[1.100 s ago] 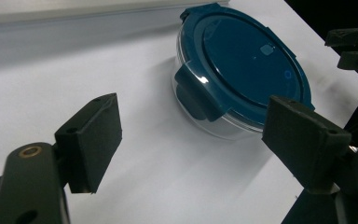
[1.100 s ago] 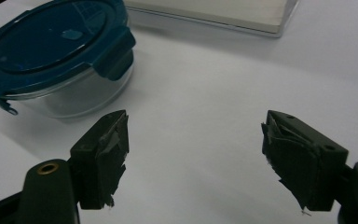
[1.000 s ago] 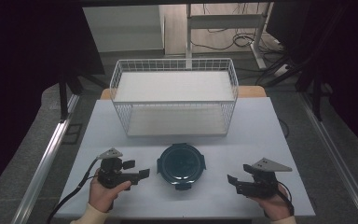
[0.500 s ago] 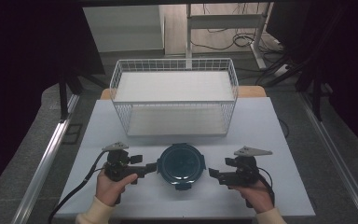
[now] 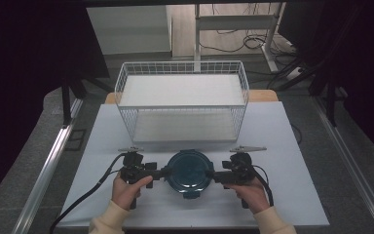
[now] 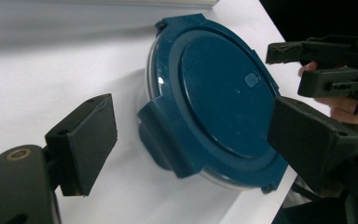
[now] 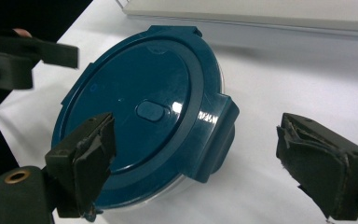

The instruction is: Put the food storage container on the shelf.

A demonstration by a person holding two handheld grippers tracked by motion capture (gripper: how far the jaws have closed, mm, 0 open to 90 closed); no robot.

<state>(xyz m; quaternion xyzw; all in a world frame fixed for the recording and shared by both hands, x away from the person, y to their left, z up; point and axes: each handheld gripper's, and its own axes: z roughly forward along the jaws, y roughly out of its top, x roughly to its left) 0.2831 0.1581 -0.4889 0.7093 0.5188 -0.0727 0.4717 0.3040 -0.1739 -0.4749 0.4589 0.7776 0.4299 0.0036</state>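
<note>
A round clear container with a dark blue lid (image 5: pixel 190 169) sits on the white table (image 5: pixel 282 146) near the front edge. My left gripper (image 5: pixel 161 171) is at its left side, open, and in the left gripper view its jaws (image 6: pixel 191 140) straddle the lid's side latch (image 6: pixel 161 140) without touching it. My right gripper (image 5: pixel 218 174) is at the container's right side. Its jaws (image 7: pixel 205 163) have just been opening and now stand wide, with the lid's other latch (image 7: pixel 216 135) between them and the pads off it.
A white wire basket (image 5: pixel 182 102) with a white floor stands at the back of the table, just beyond the container. A black cable (image 5: pixel 85 200) trails off the front left from the left gripper. Bare table lies to both sides.
Both hands have moved inward from the table's sides to the container, so each gripper now flanks it. The container has not moved.
</note>
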